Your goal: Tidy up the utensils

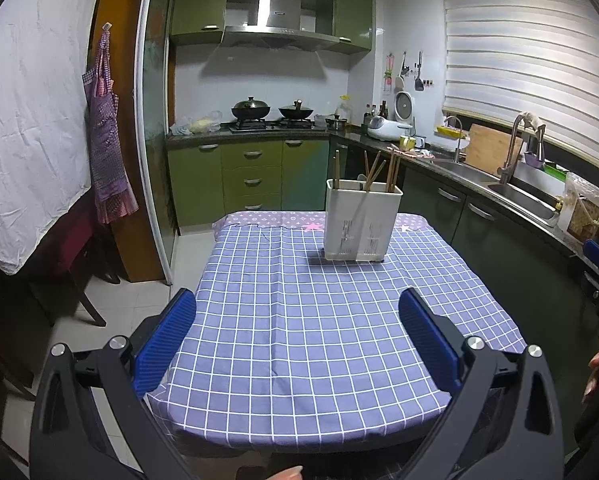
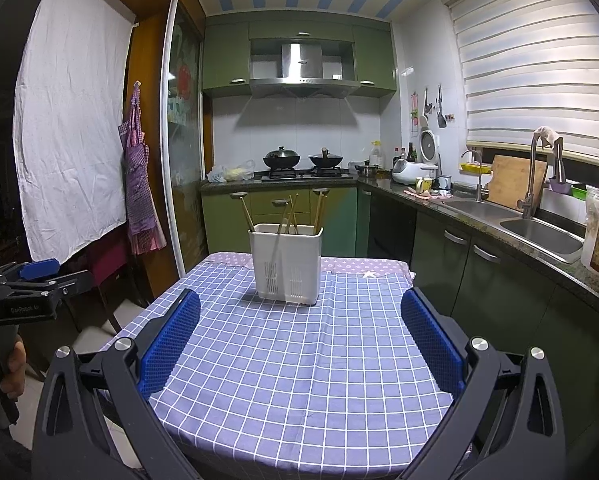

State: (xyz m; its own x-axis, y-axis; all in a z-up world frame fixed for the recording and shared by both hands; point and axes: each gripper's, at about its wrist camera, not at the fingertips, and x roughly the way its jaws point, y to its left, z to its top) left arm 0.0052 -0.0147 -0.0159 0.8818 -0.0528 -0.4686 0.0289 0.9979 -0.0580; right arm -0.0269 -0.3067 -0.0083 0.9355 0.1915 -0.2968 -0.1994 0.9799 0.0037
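— So, where is the utensil holder (image 1: pixel 361 220) standing?

— It is sitting upright on the far part of the checked tablecloth (image 1: pixel 291 320), well ahead of my fingertips. Wooden chopsticks (image 1: pixel 373 170) are leaning out of its top, with a pale utensil handle among them.

— And your left gripper (image 1: pixel 297 334)?

— I am holding it spread wide over the near half of the table, gripping nothing; the holder is lying beyond the gap and slightly toward my right finger (image 1: pixel 427 338).

— The right gripper (image 2: pixel 301 334)?

— I am keeping it wide apart too, empty. In its view the utensil holder (image 2: pixel 285 266) is standing almost centred between the blue pads (image 2: pixel 171 344), farther out than their tips, touching neither.

— Anything else close by?

— My left gripper (image 2: pixel 39 270) is showing at the left edge of the right wrist view, off the table's side.
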